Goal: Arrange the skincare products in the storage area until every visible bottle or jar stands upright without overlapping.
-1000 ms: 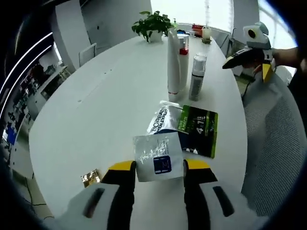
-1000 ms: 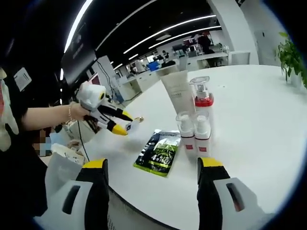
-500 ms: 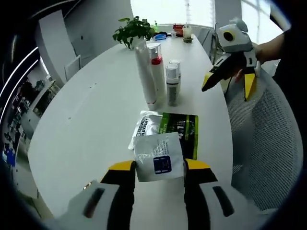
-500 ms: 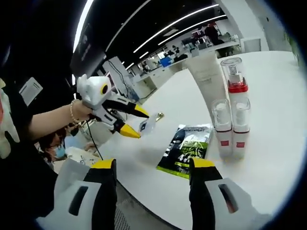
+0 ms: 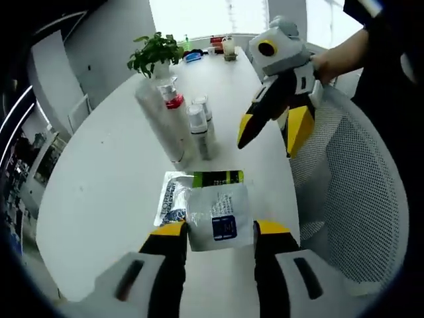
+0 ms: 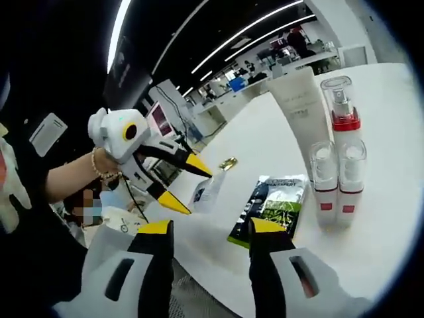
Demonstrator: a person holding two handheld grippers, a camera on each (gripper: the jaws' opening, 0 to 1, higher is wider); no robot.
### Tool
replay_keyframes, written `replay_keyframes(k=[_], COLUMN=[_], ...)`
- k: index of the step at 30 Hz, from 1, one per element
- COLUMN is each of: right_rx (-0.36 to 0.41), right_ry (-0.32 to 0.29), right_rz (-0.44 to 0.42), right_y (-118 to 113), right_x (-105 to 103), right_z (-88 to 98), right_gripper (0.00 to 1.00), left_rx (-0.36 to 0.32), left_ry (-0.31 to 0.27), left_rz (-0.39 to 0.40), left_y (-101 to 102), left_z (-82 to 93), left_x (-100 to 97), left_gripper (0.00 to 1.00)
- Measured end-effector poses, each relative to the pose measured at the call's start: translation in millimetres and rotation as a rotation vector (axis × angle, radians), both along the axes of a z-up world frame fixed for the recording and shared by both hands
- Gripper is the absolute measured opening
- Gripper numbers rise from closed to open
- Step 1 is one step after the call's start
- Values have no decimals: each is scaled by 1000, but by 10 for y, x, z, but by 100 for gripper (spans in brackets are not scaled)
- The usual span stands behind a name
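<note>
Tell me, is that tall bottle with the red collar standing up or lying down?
Standing up. The red-collared bottle rests on its base on the white table, clear cap on top, beside the white tube and behind two small bottles.

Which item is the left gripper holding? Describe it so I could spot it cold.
On the white table, near the upright bottles, the left gripper pinches a white sachet. Unlike the green-and-black sachet lying flat beyond it, it is pale with a small blue label.

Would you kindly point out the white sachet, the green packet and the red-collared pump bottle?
white sachet [image 5: 219, 217], left gripper view, its printed front.
green packet [image 6: 275, 205], right gripper view, its face.
red-collared pump bottle [image 6: 344, 123], right gripper view, red collar.
</note>
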State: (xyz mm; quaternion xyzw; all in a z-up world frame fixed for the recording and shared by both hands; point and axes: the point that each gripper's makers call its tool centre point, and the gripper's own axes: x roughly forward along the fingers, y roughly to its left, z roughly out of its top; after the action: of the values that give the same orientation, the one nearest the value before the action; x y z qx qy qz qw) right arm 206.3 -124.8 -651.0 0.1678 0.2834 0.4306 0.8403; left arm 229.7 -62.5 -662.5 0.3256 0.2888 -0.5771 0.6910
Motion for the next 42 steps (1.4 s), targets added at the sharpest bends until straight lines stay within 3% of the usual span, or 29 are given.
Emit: replay_keyframes(k=[5, 11, 20, 24, 28, 31, 37, 42], right_rx=[57, 82, 149, 214, 238, 274, 302, 311], right_ry=[46, 84, 156, 199, 214, 229, 238, 237], right_rz=[19, 27, 12, 4, 13, 5, -25, -71], right_y=[68, 130, 163, 178, 210, 215, 162, 91], right_x=[16, 11, 10, 25, -11, -16, 3, 64], right_z=[35, 0, -22, -14, 3, 45, 66, 74], right_gripper=[32, 32, 21, 16, 4, 3, 1, 1], left_rx=[28, 25, 24, 14, 6, 6, -35, -123], left_ry=[-18, -26, -31, -25, -23, -25, 1, 40], left_rz=[-75, -106, -133, -137, -138, -137, -77, 47], left_y=[-82, -175, -224, -248, -260, -261, -289, -259], left_z=[12, 80, 108, 123, 148, 151, 152, 168], left_x=[-133, -227, -302, -335, -350, -345, -303, -261], left_gripper=[39, 39, 40, 40, 40, 39, 44, 49])
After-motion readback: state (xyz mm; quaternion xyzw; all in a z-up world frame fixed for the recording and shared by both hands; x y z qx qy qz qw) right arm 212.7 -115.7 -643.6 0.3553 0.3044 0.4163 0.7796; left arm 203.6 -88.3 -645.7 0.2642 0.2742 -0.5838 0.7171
